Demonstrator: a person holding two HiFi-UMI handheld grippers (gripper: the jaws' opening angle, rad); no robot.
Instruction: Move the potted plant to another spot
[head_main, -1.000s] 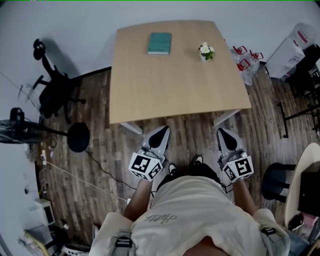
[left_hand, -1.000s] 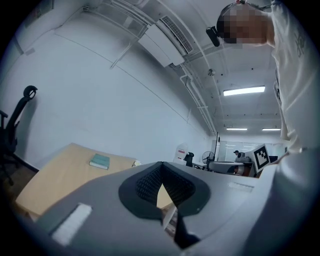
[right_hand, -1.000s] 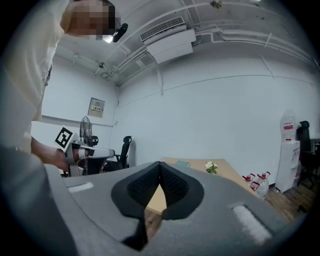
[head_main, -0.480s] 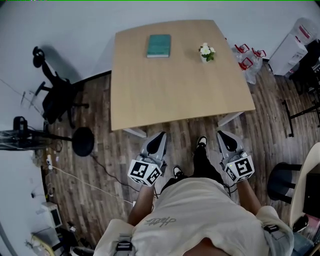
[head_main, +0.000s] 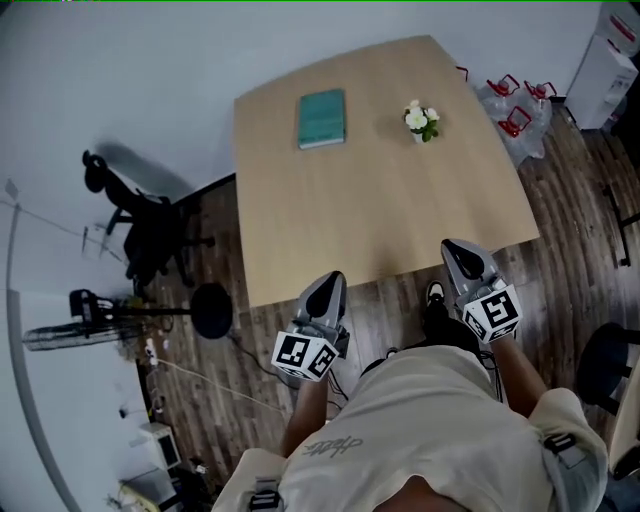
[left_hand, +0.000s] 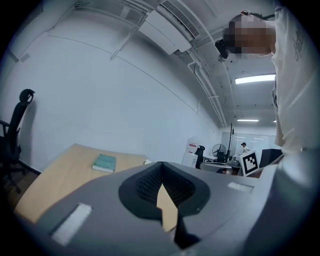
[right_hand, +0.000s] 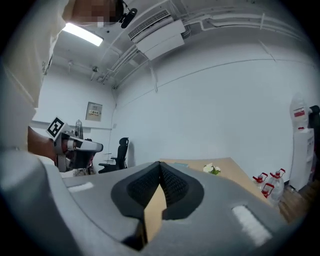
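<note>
Claws first: we hold our left gripper (head_main: 328, 280) and right gripper (head_main: 460, 247) closed and empty at the table's (head_main: 380, 200) near edge. Our left gripper view shows the book (left_hand: 104, 162) ahead. Only the right gripper view clearly shows the potted plant (right_hand: 212, 169), well ahead and right of its jaws.

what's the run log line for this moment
phase: pre-grasp | left claw: shut, empty | right claw: shut, empty | potted plant: upright on table, far side, untouched
</note>
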